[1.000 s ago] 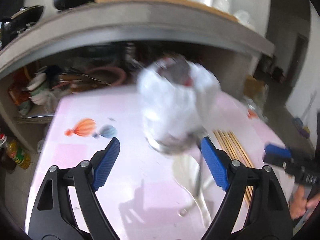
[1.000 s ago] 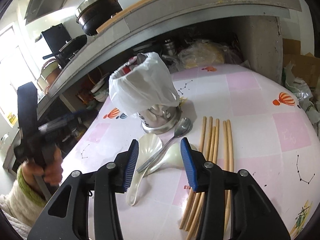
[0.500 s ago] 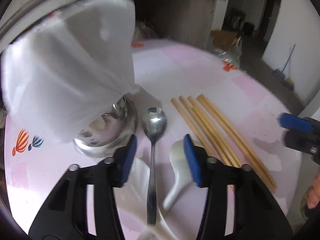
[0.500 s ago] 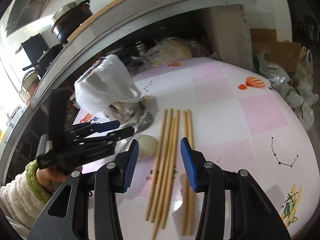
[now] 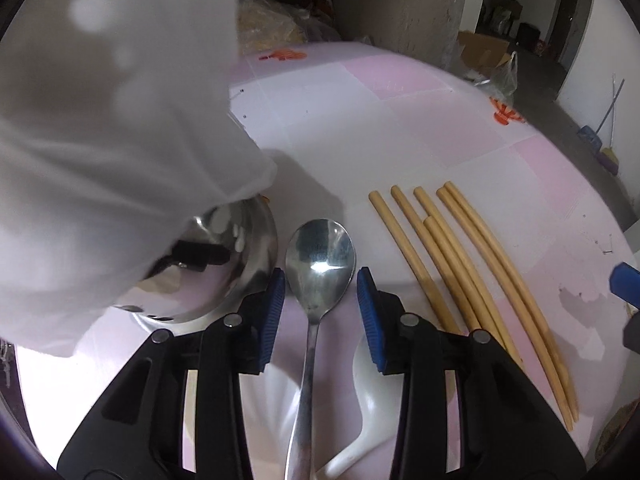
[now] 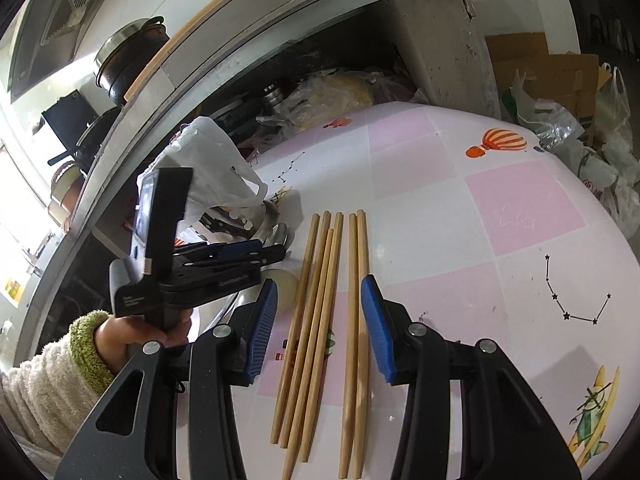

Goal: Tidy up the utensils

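Note:
A metal spoon (image 5: 320, 264) lies on the pink checked table (image 5: 360, 120), bowl away from me. My left gripper (image 5: 320, 292) hangs low over it, its blue pads (image 5: 274, 312) flanking the bowl's narrow end with small gaps, jaws open. Two white ceramic spoons (image 5: 368, 392) lie under the metal spoon's handle. Left of it stands a steel utensil holder (image 5: 232, 264) draped in a white plastic bag (image 5: 120, 120). Several wooden chopsticks (image 6: 320, 300) lie side by side. My right gripper (image 6: 318, 320) hovers open above them, holding nothing.
A concrete counter (image 6: 240, 52) with pots overhangs the table's far side, with bags and clutter beneath it. Cardboard boxes and plastic bags (image 6: 560, 92) stand beyond the right edge. A hand in a fleece sleeve (image 6: 48, 368) holds the left gripper (image 6: 256, 252).
My left gripper has come down from the holder to the metal spoon and narrowed its jaws around it. My right gripper has shifted from above the spoons to above the chopsticks.

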Motion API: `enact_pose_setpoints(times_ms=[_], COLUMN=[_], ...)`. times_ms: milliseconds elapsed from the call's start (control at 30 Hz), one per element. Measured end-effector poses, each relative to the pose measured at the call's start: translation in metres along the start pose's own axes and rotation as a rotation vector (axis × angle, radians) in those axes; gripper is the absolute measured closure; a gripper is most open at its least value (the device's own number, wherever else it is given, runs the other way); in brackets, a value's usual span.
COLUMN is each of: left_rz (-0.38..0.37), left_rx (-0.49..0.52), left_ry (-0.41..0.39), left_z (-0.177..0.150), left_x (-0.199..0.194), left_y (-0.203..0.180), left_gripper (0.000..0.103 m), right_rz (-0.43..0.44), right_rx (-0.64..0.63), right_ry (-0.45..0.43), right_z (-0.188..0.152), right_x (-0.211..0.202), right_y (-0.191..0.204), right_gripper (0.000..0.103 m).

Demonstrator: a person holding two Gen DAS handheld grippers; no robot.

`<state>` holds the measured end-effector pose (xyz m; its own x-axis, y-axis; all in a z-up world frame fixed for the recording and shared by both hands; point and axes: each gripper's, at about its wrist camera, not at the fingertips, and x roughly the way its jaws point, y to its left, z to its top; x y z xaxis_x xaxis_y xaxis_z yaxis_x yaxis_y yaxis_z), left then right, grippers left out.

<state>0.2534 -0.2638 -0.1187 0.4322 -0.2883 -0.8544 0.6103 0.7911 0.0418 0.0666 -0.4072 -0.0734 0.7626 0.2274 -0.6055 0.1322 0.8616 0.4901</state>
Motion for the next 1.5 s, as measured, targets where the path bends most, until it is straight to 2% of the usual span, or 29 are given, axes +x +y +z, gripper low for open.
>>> enact_pose_setpoints(times_ms=[500,633,1100,1267,1500], left_rz=[0.012,0.015,-0.019,-0.030,-0.059], left_rx=[-0.074,-0.076,-0.106,-0.117,-0.145], left_ry=[-0.012,-0.014,-0.004,-0.036,-0.133], left_z=[0.009,0.008,0.000,-0.002,-0.006], left_x=[0.004,0.003,-0.005,-0.018,-0.061], left_y=[-0.006,-0.004,0.008,0.012,0.024], left_gripper=[0.063,0.068,0.069,0.069,0.069], right_rz=[0.034,0.034,0.034,0.034,0.070], right_rx=[0.022,0.028,0.025,0.022,0.024], right_ry=[-0.003,-0.006,-0.007,-0.006,0.009], right_z=[-0.003,-0.002,-0.002,-0.002,-0.002], right_x=[0.000,0.000,-0.001,-0.001,0.000], right_y=[-0.005,-0.006,-0.005,-0.004,0.003], right_gripper=[0.060,0.060,0.060,0.060,0.060])
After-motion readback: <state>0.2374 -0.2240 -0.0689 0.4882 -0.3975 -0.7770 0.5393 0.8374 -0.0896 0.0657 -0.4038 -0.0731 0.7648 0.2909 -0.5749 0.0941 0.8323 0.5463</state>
